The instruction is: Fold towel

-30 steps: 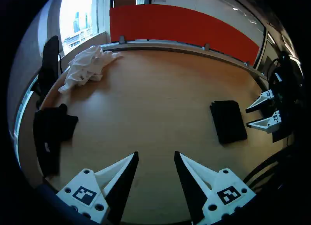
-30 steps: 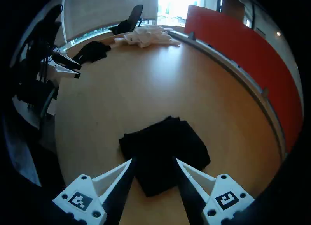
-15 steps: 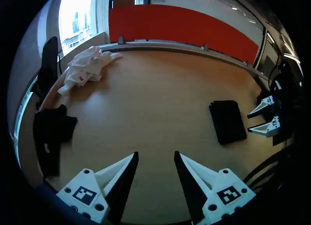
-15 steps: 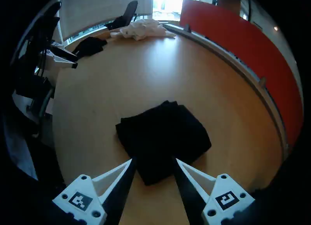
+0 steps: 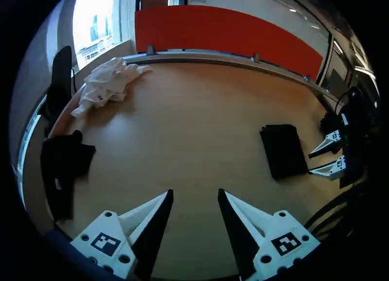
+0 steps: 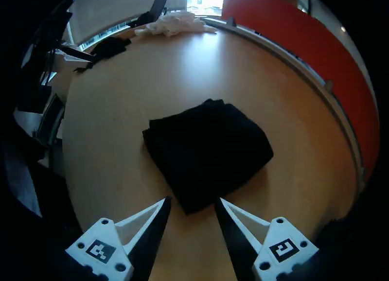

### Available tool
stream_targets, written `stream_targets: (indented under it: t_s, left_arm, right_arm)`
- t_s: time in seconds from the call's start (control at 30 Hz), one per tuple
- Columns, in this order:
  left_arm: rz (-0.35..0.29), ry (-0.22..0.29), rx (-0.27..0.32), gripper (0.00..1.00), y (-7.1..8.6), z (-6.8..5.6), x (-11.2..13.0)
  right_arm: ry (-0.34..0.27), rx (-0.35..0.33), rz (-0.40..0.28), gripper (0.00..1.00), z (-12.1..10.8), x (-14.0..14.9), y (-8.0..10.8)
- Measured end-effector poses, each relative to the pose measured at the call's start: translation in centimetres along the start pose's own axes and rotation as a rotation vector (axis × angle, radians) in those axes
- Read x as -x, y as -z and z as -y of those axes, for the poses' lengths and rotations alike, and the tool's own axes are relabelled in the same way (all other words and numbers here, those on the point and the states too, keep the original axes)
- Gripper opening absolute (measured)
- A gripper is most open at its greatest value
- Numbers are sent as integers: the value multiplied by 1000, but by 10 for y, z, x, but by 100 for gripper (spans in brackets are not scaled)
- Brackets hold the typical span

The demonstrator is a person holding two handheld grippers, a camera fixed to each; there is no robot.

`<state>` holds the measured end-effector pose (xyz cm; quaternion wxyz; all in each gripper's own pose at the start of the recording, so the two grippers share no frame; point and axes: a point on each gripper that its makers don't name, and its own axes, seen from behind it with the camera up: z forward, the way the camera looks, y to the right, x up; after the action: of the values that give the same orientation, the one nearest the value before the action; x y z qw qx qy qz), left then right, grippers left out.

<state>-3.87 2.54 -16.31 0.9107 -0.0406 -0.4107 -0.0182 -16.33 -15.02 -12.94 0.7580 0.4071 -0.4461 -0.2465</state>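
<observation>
A black towel [image 6: 206,152] lies folded into a neat rectangle on the wooden table [image 6: 170,72]; it also appears at the right of the left gripper view as the folded towel [image 5: 283,149]. My right gripper [image 6: 192,210] is open just short of the towel's near edge, nothing between its fingers; in the left gripper view that same right gripper [image 5: 311,163] shows beside the towel. My left gripper [image 5: 194,203] is open over bare table, far from the towel. In the right gripper view the left gripper [image 6: 80,60] sits far off at the upper left.
A crumpled white cloth [image 5: 109,81] lies at the far left corner of the table [image 5: 194,115], and a dark garment [image 5: 63,159] hangs over the left edge. A red partition [image 5: 223,30] runs along the far side. An office chair [image 5: 61,81] stands by the window.
My right gripper has drawn back from the folded black towel, which now lies wholly ahead of its fingertips. The left gripper has stayed in place.
</observation>
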Motion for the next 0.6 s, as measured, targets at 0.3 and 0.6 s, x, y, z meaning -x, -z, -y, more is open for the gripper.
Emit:
stream_targets:
  t_s: [0.3,0.6]
  left_arm:
    - [1,0,2,67,0,-2,1]
    - [1,0,4,67,-1,-2,2]
  right_arm:
    - [-24,2,25,67,0,15,-5]
    - [-51,-4,47,55,4,24,-10]
